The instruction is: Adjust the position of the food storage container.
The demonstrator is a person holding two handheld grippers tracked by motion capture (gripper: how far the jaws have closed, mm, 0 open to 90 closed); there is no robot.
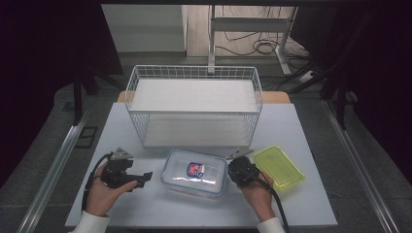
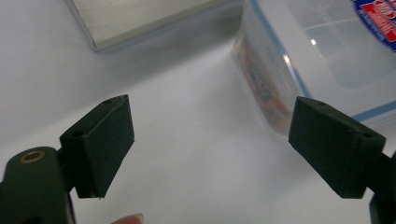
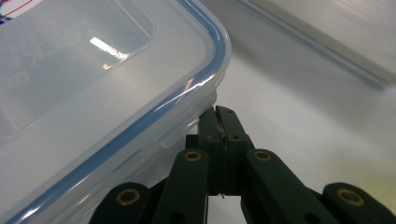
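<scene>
Right gripper (image 3: 219,114) comes first: its jaws are pressed flat together with nothing between them, the tips tucked right in under the lip of the clear lidded container (image 1: 194,173), at the container's three o'clock side in the high view. That looks like a push or a pry rather than a pick-up; with the jaws closed it makes a narrow wedge, handy for getting under a side latch or nudging the box across the table (image 1: 145,204). Over at nine o'clock of the box, the left gripper (image 2: 210,140) waits with its jaws spread wide, nothing between them but bare tabletop, one jaw just off the box's near corner. My read is that it stands ready to brace or catch the box from the opposite side. Now the container itself: it sits at the near middle of the table, directly in front of the white wire basket (image 1: 194,73), which stands at twelve o'clock from it. It is a rounded rectangle of see-through plastic, the lid edged with a blue seal, a red and blue label on top, and something orange showing through the side wall in the left gripper view. A yellow-green lid (image 1: 279,168) lies at three o'clock, just beyond the right hand (image 1: 257,191).
</scene>
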